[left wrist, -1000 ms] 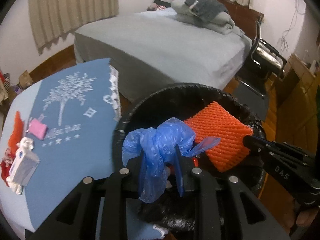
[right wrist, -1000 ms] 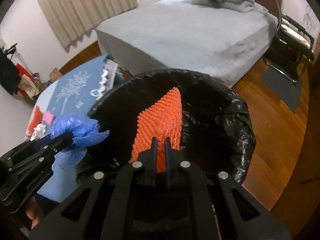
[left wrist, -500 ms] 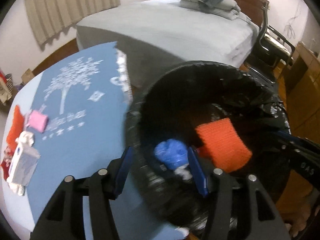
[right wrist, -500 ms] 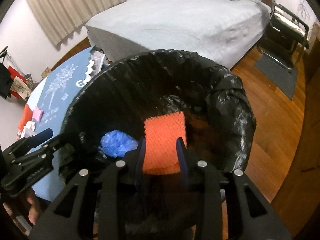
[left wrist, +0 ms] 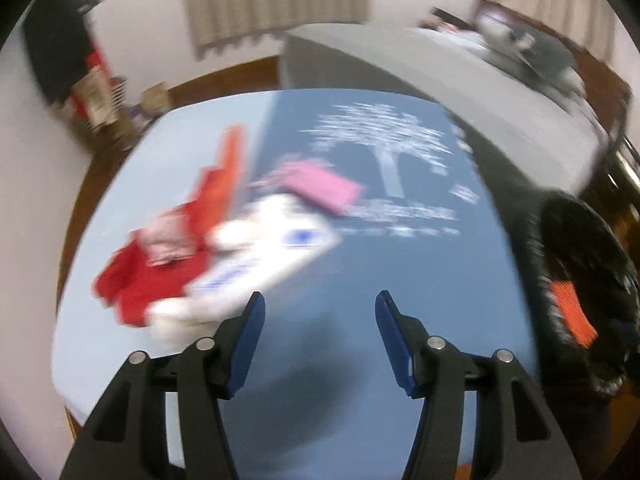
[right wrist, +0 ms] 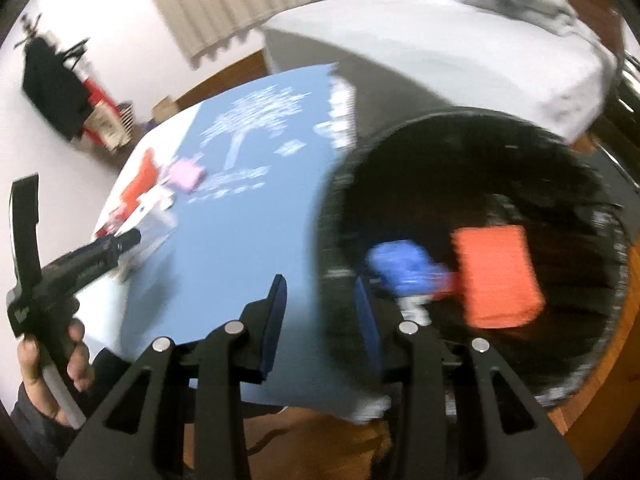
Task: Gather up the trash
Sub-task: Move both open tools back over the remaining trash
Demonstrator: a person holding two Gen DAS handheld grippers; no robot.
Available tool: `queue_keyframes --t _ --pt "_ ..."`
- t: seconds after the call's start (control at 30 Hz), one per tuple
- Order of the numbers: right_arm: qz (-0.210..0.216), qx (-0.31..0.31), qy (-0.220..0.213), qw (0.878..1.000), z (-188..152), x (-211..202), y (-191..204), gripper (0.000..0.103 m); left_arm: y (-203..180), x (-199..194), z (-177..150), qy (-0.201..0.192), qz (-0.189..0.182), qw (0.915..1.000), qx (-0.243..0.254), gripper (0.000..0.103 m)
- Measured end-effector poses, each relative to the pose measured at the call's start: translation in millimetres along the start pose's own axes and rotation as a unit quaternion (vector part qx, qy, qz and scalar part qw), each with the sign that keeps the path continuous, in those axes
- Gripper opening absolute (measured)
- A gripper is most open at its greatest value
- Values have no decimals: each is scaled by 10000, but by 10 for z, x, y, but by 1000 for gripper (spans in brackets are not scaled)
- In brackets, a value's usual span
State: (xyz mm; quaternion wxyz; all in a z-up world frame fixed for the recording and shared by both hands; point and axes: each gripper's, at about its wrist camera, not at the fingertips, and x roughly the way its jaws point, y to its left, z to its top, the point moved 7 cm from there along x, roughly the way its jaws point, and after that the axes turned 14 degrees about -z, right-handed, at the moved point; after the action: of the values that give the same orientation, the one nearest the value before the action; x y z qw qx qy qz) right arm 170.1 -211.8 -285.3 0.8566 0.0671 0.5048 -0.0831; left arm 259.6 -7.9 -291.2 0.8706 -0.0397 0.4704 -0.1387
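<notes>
Blurred in the left wrist view, the blue-clothed table (left wrist: 400, 264) carries a red wrapper (left wrist: 144, 276), a white pack with blue print (left wrist: 264, 256), a pink piece (left wrist: 324, 186) and an orange strip (left wrist: 228, 172). My left gripper (left wrist: 320, 296) hangs open over the cloth just right of the white pack, nothing between its fingers. At the table's right edge stands the black-lined bin (right wrist: 332, 208), with a blue plastic bag (right wrist: 404, 264) and an orange foam net (right wrist: 496, 276) lying inside. My right gripper (right wrist: 320, 280) is over the bin's left rim, jaws opening and empty. A hand carries the left gripper (right wrist: 134, 236) by the trash pile.
A grey bed (right wrist: 420, 40) with folded bedding stands behind the table and bin. Dark clothes and red things (right wrist: 52, 80) sit against the far-left wall under a curtain (right wrist: 240, 0). Wooden floor (right wrist: 600, 400) runs around the bin.
Both grippers let go over the bin: the blue bag and the orange net now lie inside it. Both have swung left, the left one out over the table's trash pile.
</notes>
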Motion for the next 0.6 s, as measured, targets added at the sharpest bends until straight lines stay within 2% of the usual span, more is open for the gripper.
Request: queue_keyframes --t 0.13,0.2,0.3,0.47,0.6 --pt "244 -361 15 9990 14 58 688 36 669 -232 -51 -216 187 9984 -479 57" --pt "374 -568 -33 9977 55 81 1079 36 934 -316 -101 -274 323 9977 -538 57" --pt "475 -777 -142 9957 132 101 1520 36 1139 -367 -142 -308 458 9973 -481 57" --pt "502 -1049 -213 9930 262 199 2137 36 1385 -399 -172 -315 298 9979 -491 57" --pt "418 -1227 -225 9913 326 343 2452 36 1528 -367 -197 -320 185 9976 -587 57"
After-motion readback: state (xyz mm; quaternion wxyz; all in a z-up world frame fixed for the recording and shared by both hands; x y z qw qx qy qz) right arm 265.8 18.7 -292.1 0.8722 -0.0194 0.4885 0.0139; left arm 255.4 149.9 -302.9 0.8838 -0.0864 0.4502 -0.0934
